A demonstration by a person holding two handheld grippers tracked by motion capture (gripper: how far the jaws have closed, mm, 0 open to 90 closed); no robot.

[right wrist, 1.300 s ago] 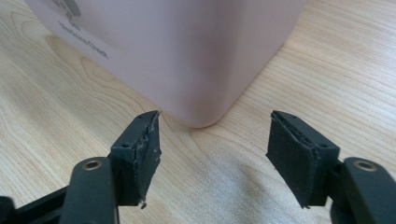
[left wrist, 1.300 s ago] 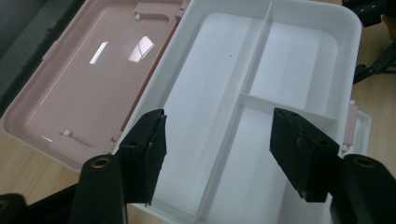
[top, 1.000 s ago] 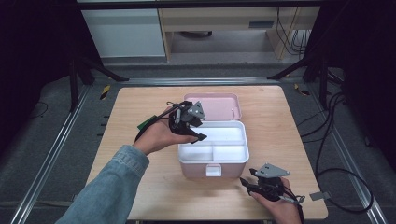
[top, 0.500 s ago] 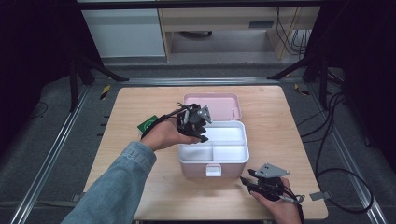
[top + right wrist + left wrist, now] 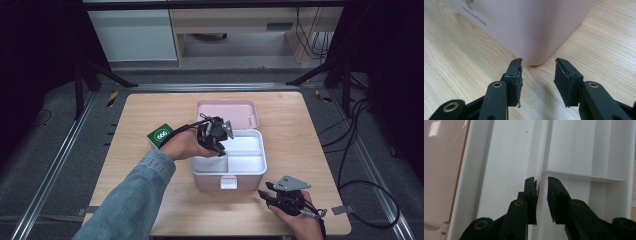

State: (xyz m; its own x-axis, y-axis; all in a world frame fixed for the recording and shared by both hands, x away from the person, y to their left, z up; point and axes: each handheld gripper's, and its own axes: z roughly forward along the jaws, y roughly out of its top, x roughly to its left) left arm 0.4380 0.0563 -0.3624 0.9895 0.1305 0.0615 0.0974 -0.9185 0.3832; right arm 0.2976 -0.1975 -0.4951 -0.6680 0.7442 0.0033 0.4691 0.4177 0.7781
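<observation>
- Now the left gripper (image 5: 217, 148) dips into the white plastic divided tray (image 5: 248, 145), which sits in the open pale-pink plastic box (image 5: 210, 183) near the middle of the wooden tabletop (image 5: 145, 112).
- Its jaws have just been closing and stand narrow, straddling the tray's thin upright divider (image 5: 544, 150); a slit shows on one side, so they probably aren't pinching it yet.
- Keep closing squarely on that wall, low down, before lifting.
- Lift straight up so the tray clears the box's rim and its hinged lid (image 5: 225, 107).
- The right gripper (image 5: 264, 193) rests near the front edge, by the box's front right corner; its jaws have just been closing and hold nothing, half apart.
- It could brace the box if it rises.
</observation>
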